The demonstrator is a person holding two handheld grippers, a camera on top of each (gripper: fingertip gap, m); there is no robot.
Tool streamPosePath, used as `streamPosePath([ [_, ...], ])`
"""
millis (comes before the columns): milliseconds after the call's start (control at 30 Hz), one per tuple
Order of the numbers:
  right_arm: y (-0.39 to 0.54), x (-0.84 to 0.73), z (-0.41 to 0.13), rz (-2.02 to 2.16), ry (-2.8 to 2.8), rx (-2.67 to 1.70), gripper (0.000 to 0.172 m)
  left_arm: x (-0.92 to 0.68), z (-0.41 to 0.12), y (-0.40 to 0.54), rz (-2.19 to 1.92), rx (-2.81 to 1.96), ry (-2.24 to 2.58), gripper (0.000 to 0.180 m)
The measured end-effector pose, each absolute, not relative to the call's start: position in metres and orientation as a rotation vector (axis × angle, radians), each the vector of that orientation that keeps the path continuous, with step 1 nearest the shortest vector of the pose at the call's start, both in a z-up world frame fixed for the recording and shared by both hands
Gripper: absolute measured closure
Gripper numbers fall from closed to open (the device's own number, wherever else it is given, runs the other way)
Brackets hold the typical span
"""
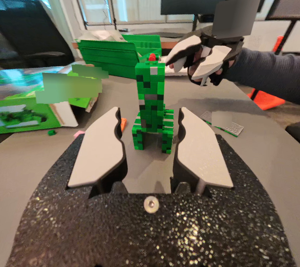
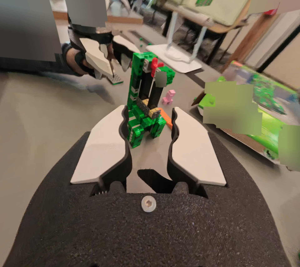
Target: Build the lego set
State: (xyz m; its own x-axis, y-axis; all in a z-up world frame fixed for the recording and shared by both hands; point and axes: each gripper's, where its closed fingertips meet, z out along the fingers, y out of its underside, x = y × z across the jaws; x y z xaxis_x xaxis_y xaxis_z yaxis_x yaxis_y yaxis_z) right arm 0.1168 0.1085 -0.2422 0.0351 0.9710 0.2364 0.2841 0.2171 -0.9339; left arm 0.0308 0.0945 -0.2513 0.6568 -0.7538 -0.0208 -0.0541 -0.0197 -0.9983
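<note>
A tall green brick-built figure (image 1: 151,106) mottled with dark green and grey blocks stands upright on the grey tabletop (image 1: 203,96), its long axis vertical, resting on block legs. A red brick piece (image 1: 152,56) sits at its top. In the right wrist view its open back shows a black hollow core (image 2: 146,86) with a grey studded beam slanting across it.

The left gripper (image 1: 150,126) points level at the figure's legs, fingers spread wide, with gaps on both sides of the figure. The right gripper (image 2: 148,122) faces the figure's back, its fingers parted and gripping nothing. In the left wrist view it hovers beside the figure's top, tilted downward, held by a gloved hand (image 1: 215,73).

A small orange brick (image 1: 123,123) lies just beside the figure's feet, a pink brick pig (image 2: 168,97) near it, and a green cardboard box (image 1: 27,112) farther off.
</note>
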Motion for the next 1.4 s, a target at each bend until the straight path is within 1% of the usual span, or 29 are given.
streamPosePath([
  [100,0.111,0.106,-0.258,0.834,-1.72,-1.384,0.106,0.009,-0.243,0.077,-0.579,-1.451,0.59,0.111],
  [133,0.112,0.105,-0.27,0.829,-1.786,-1.412,0.095,0.001,-0.241,0.072,-0.543,-1.43,0.562,0.111],
  [233,0.116,0.092,-0.297,0.84,-1.874,-1.401,0.086,-0.01,-0.234,0.057,-0.538,-1.37,0.514,0.115],
  [300,0.116,0.084,-0.302,0.855,-1.902,-1.395,0.079,-0.008,-0.237,0.049,-0.601,-1.384,0.527,0.114],
  [367,0.117,0.078,-0.305,0.873,-1.938,-1.387,0.081,-0.006,-0.243,0.043,-0.63,-1.411,0.535,0.111],
  [533,0.119,0.069,-0.325,0.877,-1.991,-1.414,0.088,-0.002,-0.248,0.025,-0.636,-1.402,0.571,0.111],
  [633,0.12,0.067,-0.323,0.895,-1.963,-1.409,0.094,-0.001,-0.248,0.022,-0.628,-1.398,0.583,0.112],
  [933,0.113,0.066,-0.322,0.942,-1.877,-1.447,0.095,0.005,-0.252,0.023,-0.637,-1.425,0.616,0.113],
  [1033,0.108,0.065,-0.319,0.945,-1.798,-1.586,0.095,0.004,-0.253,0.025,-0.617,-1.435,0.606,0.113],
  [1067,0.103,0.067,-0.319,0.936,-1.795,-1.606,0.089,0.003,-0.253,0.025,-0.611,-1.44,0.601,0.113],
  [1233,0.093,0.069,-0.319,0.779,-1.762,-1.472,0.084,0.004,-0.254,0.026,-0.607,-1.45,0.603,0.114],
  [1333,0.094,0.062,-0.323,0.775,-1.706,-1.534,0.079,0.005,-0.254,0.027,-0.603,-1.451,0.605,0.114],
  [1400,0.091,0.059,-0.331,0.758,-1.704,-1.574,0.082,0.005,-0.254,0.027,-0.598,-1.449,0.605,0.114],
])
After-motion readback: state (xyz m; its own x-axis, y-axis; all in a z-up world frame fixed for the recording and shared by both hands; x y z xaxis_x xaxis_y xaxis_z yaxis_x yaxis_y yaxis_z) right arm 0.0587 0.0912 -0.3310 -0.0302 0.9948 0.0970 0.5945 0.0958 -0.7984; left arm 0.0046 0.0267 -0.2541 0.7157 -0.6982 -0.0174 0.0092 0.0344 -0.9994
